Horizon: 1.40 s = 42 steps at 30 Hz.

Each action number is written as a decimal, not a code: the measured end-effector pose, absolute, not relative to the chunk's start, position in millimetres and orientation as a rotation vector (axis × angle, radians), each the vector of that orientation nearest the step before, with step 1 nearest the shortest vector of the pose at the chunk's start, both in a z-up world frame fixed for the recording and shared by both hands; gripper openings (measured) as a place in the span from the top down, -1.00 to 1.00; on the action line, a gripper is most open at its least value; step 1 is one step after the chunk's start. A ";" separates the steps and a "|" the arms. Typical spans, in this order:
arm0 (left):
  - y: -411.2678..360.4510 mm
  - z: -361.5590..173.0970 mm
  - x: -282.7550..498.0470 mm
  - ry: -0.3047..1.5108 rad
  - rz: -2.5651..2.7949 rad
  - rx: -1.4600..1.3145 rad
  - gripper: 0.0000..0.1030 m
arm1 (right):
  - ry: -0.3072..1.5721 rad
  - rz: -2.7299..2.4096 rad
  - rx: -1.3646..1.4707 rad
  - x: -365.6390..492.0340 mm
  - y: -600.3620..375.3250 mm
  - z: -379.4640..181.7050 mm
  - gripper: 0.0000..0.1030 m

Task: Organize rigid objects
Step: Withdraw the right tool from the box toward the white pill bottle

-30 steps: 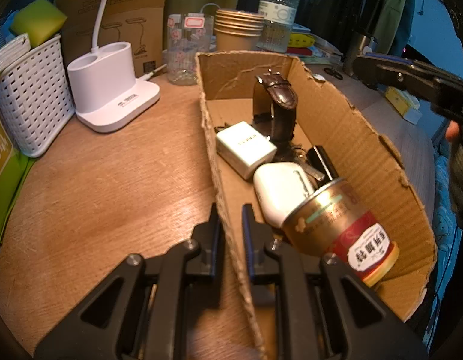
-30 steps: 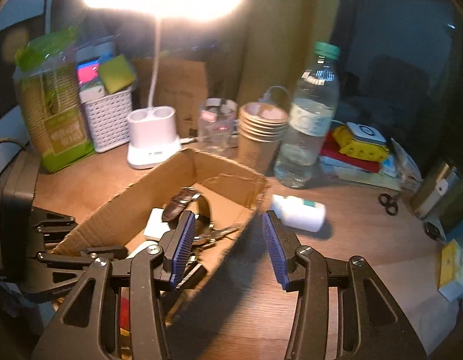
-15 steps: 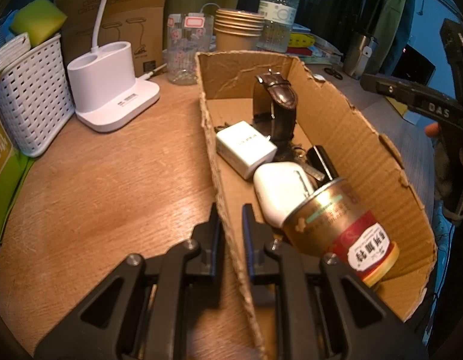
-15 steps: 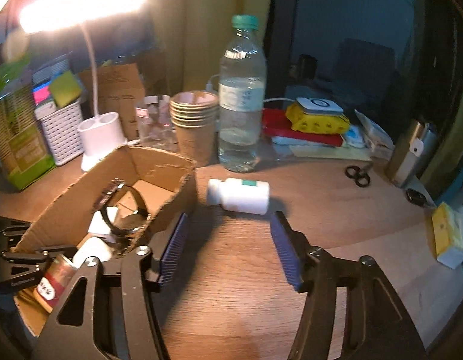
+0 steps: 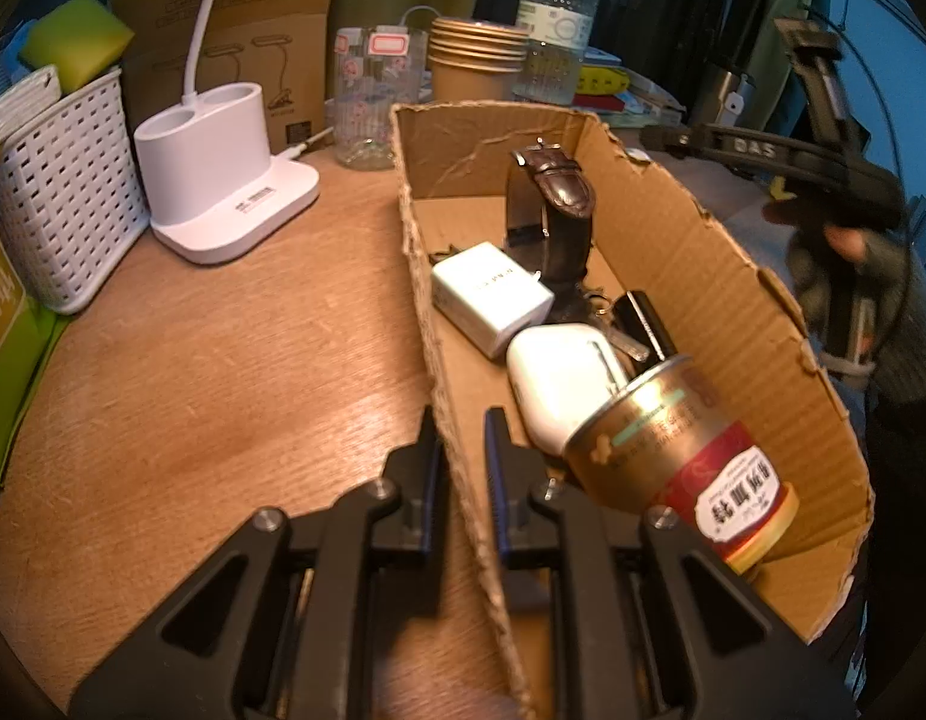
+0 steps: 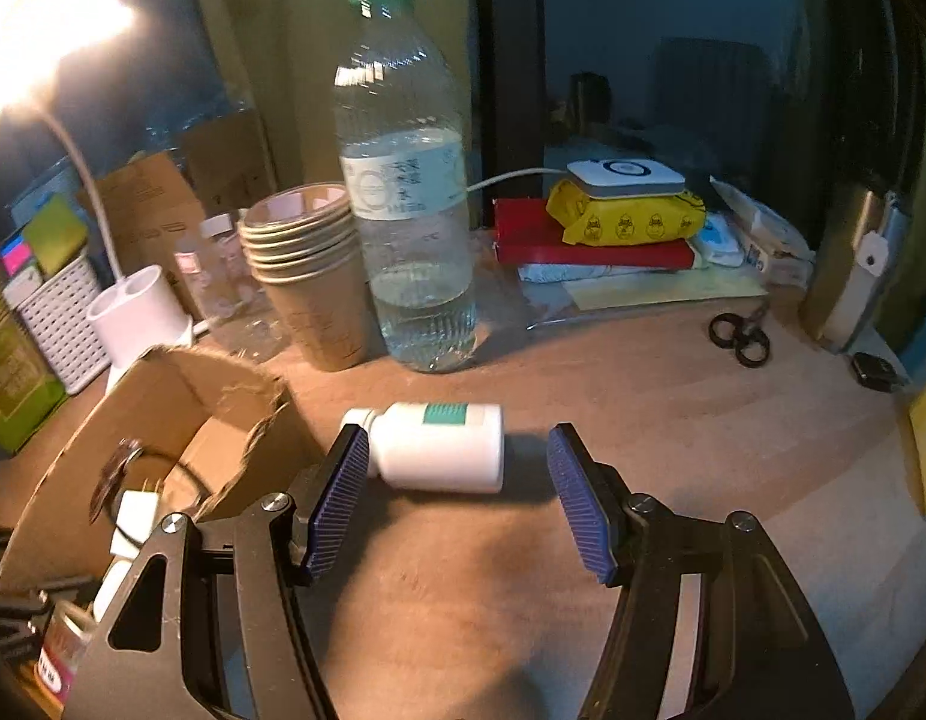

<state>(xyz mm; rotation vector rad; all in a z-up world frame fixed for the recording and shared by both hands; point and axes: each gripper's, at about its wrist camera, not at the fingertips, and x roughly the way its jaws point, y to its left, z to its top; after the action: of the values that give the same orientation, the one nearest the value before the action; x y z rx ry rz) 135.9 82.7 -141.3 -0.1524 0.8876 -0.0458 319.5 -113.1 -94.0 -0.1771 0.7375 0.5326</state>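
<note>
Wooden desk (image 6: 673,420); glaring lamp (image 6: 49,30) at left; dark window (image 6: 643,60) behind.

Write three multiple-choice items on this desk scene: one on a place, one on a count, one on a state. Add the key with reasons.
1. Where does the white pill bottle lie?
A. inside the cardboard box
B. on the desk, outside the box
C. in the white basket

2. How many items rest in the cardboard box?
A. one
B. two
C. more than three

3. How is the left gripper set?
A. shut on the box's side wall
B. wide open above the desk
C. shut on the tin

Key: 1 B, the bottle lies on its side on the wood ahead of the open right gripper. 2 C, a watch, charger, white case, keys and tin show. 3 A, its fingers pinch the wall.
</note>
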 end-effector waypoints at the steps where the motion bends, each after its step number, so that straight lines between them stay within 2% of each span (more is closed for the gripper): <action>1: 83.0 -141.4 135.9 0.888 -0.046 -0.152 0.72 | 0.740 0.535 -0.180 322.6 -112.4 -96.0 -0.27; 16: 83.0 -141.5 135.9 0.888 -0.046 -0.152 0.72 | 0.781 0.667 -0.120 364.9 -106.3 -110.3 -0.27; 31: 82.8 -141.7 136.1 0.888 -0.046 -0.153 0.71 | 0.887 0.745 -0.373 294.4 -103.0 -125.3 -0.28; 36: 82.8 -141.7 136.3 0.888 -0.045 -0.152 0.71 | 0.821 0.693 -0.484 271.5 -105.2 -128.8 -0.28; 42: 83.2 -141.7 136.1 0.888 -0.046 -0.154 0.71 | 0.763 0.658 -0.483 291.3 -97.4 -127.1 -0.28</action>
<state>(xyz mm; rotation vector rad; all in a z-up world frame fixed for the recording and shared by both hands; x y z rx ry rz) 136.1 83.2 -141.7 -0.1535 0.8878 -0.0463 291.3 -97.4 -127.1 -0.4829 0.7634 0.6575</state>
